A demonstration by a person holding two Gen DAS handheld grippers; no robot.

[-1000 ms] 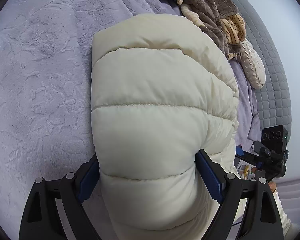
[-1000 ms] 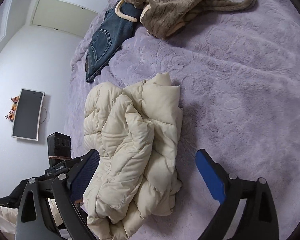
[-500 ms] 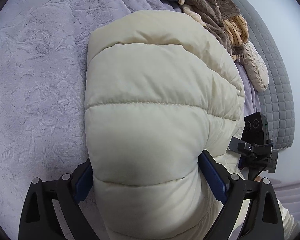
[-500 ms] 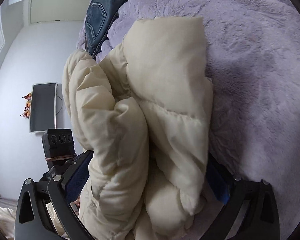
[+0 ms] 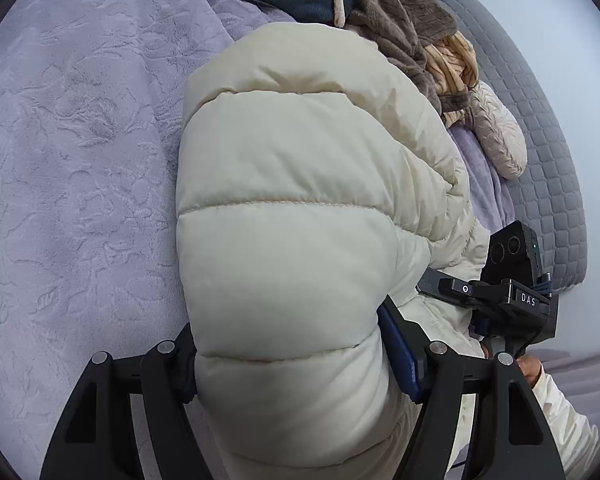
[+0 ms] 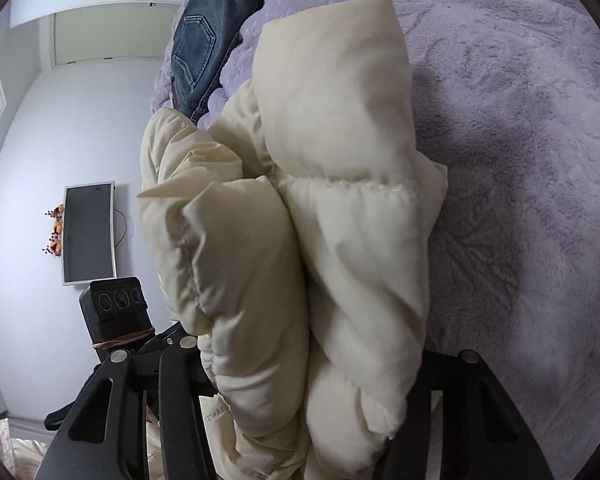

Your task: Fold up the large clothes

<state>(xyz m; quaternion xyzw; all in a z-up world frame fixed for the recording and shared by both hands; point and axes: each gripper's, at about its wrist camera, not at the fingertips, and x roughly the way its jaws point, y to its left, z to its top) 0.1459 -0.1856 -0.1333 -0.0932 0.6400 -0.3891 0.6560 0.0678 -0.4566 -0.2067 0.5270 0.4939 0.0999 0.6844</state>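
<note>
Left gripper (image 5: 288, 364) has just been closing and now squeezes the near end of the cream quilted puffer jacket (image 5: 300, 216), a folded bundle lying on the lilac plush bedspread (image 5: 72, 168). Right gripper (image 6: 312, 368), jaws likewise just closing, pinches the bundle's other end, layers bunched between them. Looks like the carry step: both ends clamped. Next comes a level lift together, keeping the fold from springing open.
</note>
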